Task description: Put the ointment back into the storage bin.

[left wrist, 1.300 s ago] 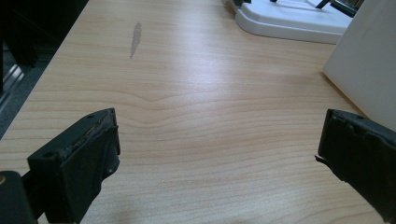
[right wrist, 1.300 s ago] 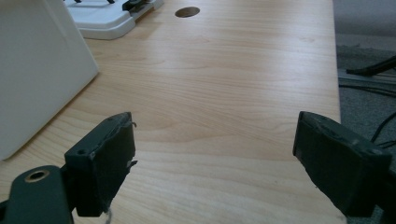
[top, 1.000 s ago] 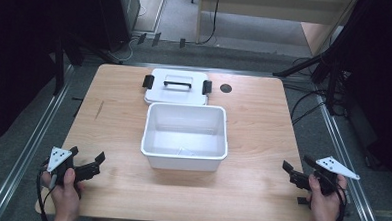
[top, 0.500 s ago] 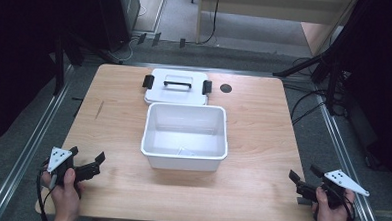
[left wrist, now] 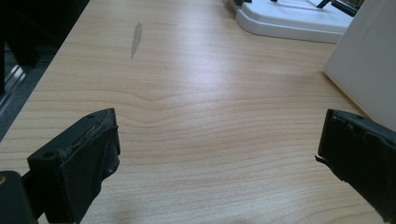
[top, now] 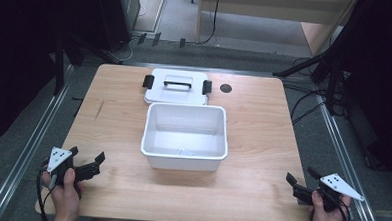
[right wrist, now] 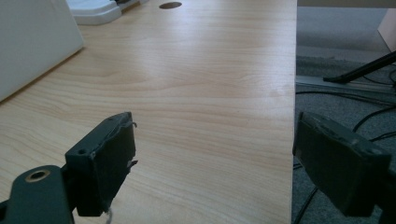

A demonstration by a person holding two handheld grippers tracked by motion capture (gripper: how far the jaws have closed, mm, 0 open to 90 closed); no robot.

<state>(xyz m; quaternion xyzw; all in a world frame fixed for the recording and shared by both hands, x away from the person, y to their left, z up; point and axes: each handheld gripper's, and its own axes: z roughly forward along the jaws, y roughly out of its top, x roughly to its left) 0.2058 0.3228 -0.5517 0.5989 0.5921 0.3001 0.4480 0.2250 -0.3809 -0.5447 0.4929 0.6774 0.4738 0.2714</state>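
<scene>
White open bin [top: 185,135] mid-table, lid [top: 177,87] behind.

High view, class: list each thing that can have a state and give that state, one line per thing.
white bin: open, upright, apparently empty.
white lid: off, lying flat behind the bin, handle up.
left gripper: open, holding nothing.
right gripper: open, holding nothing.

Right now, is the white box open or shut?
Open: the white rectangular plastic box has no top; its white handled lid lies behind it.
</scene>
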